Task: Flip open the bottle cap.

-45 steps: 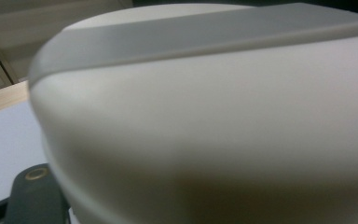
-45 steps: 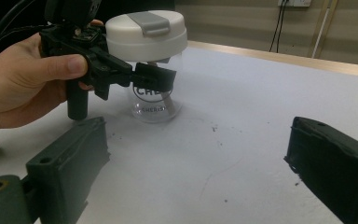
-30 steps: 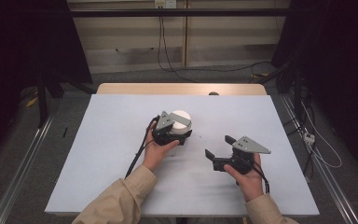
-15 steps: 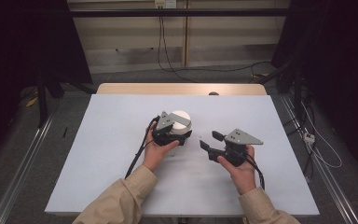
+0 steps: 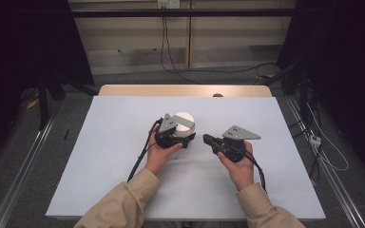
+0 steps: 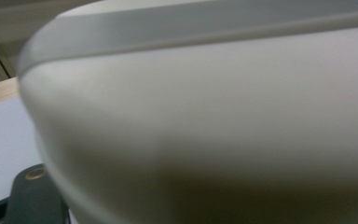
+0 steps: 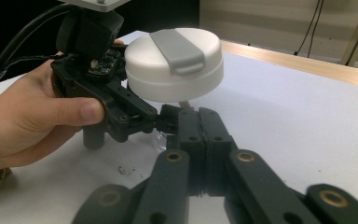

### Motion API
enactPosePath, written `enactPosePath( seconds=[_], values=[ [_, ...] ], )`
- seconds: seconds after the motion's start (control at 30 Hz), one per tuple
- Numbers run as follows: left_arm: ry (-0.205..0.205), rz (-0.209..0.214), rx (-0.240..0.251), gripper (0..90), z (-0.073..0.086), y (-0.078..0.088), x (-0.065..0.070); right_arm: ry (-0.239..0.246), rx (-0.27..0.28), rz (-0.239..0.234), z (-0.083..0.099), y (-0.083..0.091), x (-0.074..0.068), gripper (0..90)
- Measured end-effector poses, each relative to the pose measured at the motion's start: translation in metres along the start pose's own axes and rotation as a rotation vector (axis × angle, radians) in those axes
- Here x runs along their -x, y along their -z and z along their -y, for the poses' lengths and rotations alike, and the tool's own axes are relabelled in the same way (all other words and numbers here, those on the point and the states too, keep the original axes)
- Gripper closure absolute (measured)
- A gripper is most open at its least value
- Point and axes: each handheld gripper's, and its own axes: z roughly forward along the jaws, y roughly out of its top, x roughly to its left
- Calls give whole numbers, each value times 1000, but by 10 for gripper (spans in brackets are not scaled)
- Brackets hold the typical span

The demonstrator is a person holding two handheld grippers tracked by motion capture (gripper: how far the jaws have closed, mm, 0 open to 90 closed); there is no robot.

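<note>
Left claw (image 5: 186, 138) sits just left of centre in the high view, held by the left hand (image 5: 160, 153), its jaws around the lower part of a container capped by a white round lid (image 5: 184, 120). From above, 1 pale disc half covered by the claw's grey plate is all that can be made out of the lid. The right gripper view, looking from low down, adds more: the lid (image 7: 175, 63) in the upper middle of the frame carries a grey flip tab across its top, and below it there seems to be a clear body, though its outline is hard to make out. The left claw (image 7: 161, 122) grips that body under the lid, with the thumb of the left hand (image 7: 32, 123) pressed on its frame. The left gripper view is so close that the lid (image 6: 205, 126) is a blurred white curve with a grey band along its top; a strip of white surface (image 6: 4, 140) shows at the left edge.

Right claw (image 5: 208, 140), held by the right hand (image 5: 237, 164) right of centre in the high view, points left toward the container. In its own view the 2 jaws (image 7: 199, 122) are pressed together, gripping nothing, tips just beside the left claw's jaw under the lid.
</note>
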Motion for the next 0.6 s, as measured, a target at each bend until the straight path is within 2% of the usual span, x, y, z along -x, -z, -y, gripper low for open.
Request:
enactPosePath(
  seconds=[0.17,0.6],
  values=[
    [0,0,-2,184,0,0,0,-7,-9,-7,-2,-4,0,900],
    [0,0,-5,184,0,0,0,10,-26,-16,-10,-13,-4,900]
  ],
)
